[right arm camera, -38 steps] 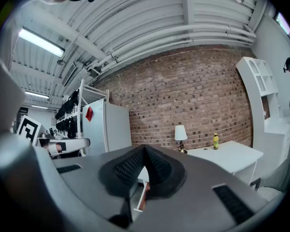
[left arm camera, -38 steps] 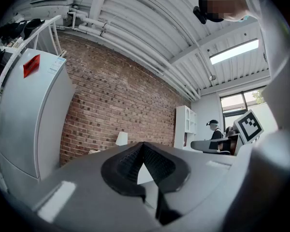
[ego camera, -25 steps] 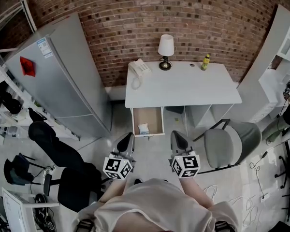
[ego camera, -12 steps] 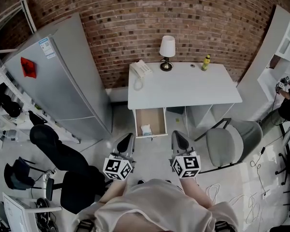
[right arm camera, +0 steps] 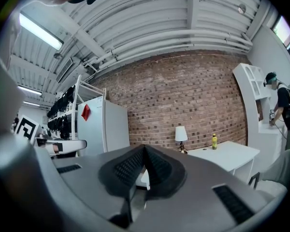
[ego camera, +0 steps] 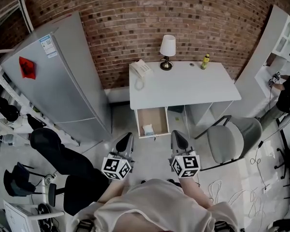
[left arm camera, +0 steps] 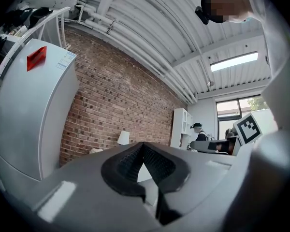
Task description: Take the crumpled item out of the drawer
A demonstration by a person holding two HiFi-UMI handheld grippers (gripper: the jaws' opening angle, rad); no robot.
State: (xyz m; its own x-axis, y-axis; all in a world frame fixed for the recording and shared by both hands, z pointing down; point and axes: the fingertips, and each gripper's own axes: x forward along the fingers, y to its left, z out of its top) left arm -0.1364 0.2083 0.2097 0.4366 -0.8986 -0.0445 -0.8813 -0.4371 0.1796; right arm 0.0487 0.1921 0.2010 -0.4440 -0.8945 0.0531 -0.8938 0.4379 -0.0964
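The white desk (ego camera: 183, 88) stands against the brick wall with its left drawer (ego camera: 152, 121) pulled open. A small crumpled white item (ego camera: 148, 129) lies at the drawer's front. My left gripper (ego camera: 127, 137) and right gripper (ego camera: 177, 136) hover side by side over the floor, just short of the drawer and pointing level at the desk. Both are shut with nothing between the jaws. In the left gripper view the left gripper (left arm camera: 144, 146) shows its pads meeting at the tip, and in the right gripper view the right gripper (right arm camera: 144, 149) shows the same. The drawer is hidden in both gripper views.
A grey fridge (ego camera: 63, 76) stands left of the desk. On the desk sit a lamp (ego camera: 166, 47), a telephone (ego camera: 140, 69) and a yellow bottle (ego camera: 206, 61). A grey chair (ego camera: 232, 137) is at the right, a black office chair (ego camera: 58, 153) at the left. A person (ego camera: 285, 88) stands by the white shelves.
Both grippers and I have moved a little toward the desk, and the view has shifted slightly. The jaws stay shut. The person at the far right has moved up beside the shelves.
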